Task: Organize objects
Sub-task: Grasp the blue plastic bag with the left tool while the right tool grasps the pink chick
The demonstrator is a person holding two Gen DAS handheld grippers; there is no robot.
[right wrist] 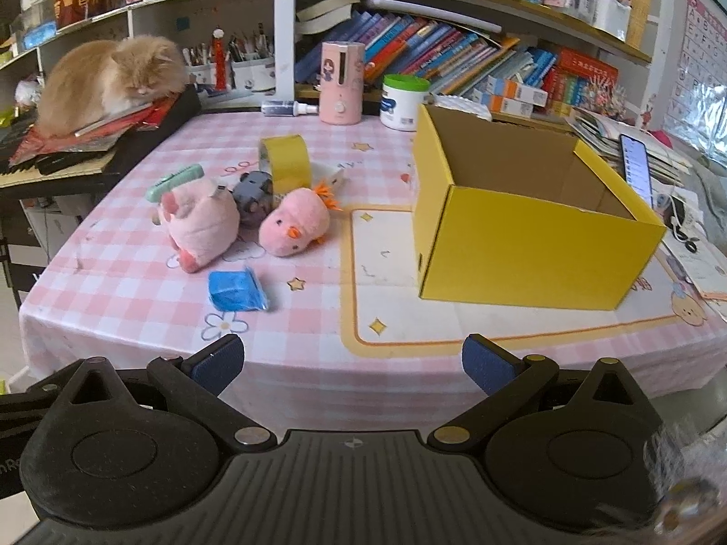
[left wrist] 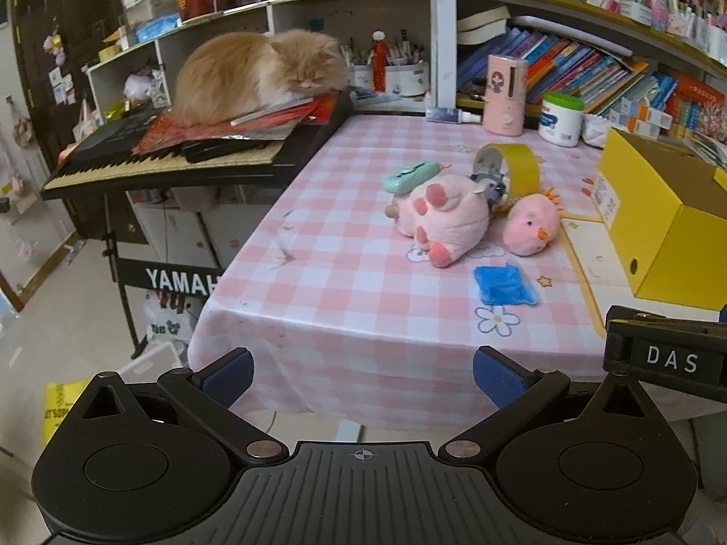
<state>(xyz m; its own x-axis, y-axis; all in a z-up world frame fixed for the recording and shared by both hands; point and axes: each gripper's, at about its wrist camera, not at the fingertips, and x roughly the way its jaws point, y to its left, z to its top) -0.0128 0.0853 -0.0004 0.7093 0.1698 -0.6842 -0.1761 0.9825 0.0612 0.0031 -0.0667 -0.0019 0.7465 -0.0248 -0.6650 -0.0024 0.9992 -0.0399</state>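
An open yellow box (right wrist: 536, 250) (left wrist: 663, 209) stands on the right of the pink checked table (right wrist: 136, 281) (left wrist: 354, 281). Left of it lie a pink spotted plush (right wrist: 200, 227) (left wrist: 450, 218), a pink chick plush (right wrist: 295, 222) (left wrist: 531, 227), a blue packet (right wrist: 236, 293) (left wrist: 502, 286), a yellow tape roll (right wrist: 286, 159) (left wrist: 513, 163), a grey toy (right wrist: 254, 193) (left wrist: 490, 184) and a mint green case (right wrist: 175, 181) (left wrist: 411, 175). My left gripper (left wrist: 363, 377) and right gripper (right wrist: 354, 363) hang open and empty before the table's near edge.
An orange cat (left wrist: 259, 72) (right wrist: 113, 77) sleeps on papers atop a Yamaha keyboard (left wrist: 163, 163) at the table's left. A pink dispenser (right wrist: 341, 84), a white tub (right wrist: 404, 102) and a small bottle (right wrist: 288, 108) stand at the back. Bookshelves rise behind. A phone (right wrist: 636, 168) leans at right.
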